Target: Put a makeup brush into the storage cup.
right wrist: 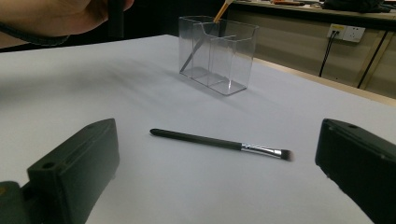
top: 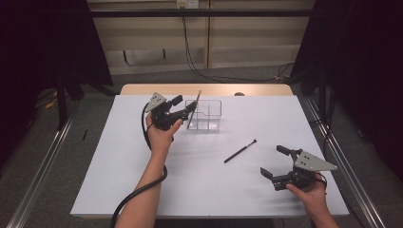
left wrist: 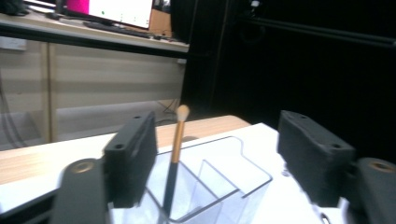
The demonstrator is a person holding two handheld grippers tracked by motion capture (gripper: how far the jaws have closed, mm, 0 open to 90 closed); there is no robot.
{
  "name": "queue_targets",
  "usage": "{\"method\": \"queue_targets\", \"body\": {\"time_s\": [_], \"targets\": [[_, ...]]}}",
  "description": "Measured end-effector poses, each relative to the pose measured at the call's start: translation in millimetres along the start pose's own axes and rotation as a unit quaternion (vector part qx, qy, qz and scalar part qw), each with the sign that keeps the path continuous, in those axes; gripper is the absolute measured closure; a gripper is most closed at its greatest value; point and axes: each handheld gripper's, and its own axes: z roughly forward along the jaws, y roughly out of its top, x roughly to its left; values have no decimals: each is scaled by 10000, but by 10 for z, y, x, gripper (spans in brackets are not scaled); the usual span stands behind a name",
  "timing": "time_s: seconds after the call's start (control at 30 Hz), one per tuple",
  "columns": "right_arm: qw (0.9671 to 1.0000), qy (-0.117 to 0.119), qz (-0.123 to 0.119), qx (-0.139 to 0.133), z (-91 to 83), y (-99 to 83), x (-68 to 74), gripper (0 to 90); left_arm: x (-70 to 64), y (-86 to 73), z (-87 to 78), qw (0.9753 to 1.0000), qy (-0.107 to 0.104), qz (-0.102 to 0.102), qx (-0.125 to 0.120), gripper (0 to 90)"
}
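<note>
Desk (top: pixel 142 180) layout as I see it from the high view: my left gripper (top: pixel 183 110) hovers at the clear organizer (top: pixel 205 115), jaws wide apart and empty, beside the gold-handled brush (top: pixel 194 108) leaning inside its left compartment. My right gripper (top: pixel 274 164) sits near the desk's front right, jaws wide open, holding nothing. Between them lies the black brush (top: pixel 240 151), flat on the white surface, bristles toward the far side.
</note>
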Motion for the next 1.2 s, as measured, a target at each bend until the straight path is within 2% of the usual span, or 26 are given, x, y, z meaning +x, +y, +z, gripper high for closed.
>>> {"method": "queue_targets", "body": {"time_s": [0.03, 0.17, 0.43, 0.6, 0.7, 0.9, 0.97, 1.03, 1.2], "targets": [[10000, -3, 9, -3, 0, 0, 2, 0, -8, -2, -5, 10000, -47, -50, -3, 233], [10000, 4, -9, 11, 3, 1, 4, 0, -25, -8, -43, 9999, -160, -16, -42, 195], [10000, 18, -26, 24, 9, 1, 9, 0, -82, 26, -103, 9992, -283, 271, 3, 80], [10000, 16, -23, 26, 11, 4, 15, 0, -117, 44, -146, 9990, -381, 253, 20, 44], [10000, 11, -24, 25, 14, 2, 17, 0, -142, 40, -169, 9984, -448, 339, 72, 21], [10000, 7, -19, 26, 12, 4, 15, 0, -150, 23, -245, 9980, -560, 267, 97, 2], [10000, 9, -15, 31, 14, 2, 15, 0, -147, 8, -270, 9977, -536, 400, 144, 0], [10000, 7, -18, 21, 14, 3, 17, 0, -145, -8, -302, 9975, -541, 423, 181, 0], [10000, 6, -18, 21, 18, 2, 17, 0, -150, -48, -385, 9974, -615, 342, 139, 0]]}}
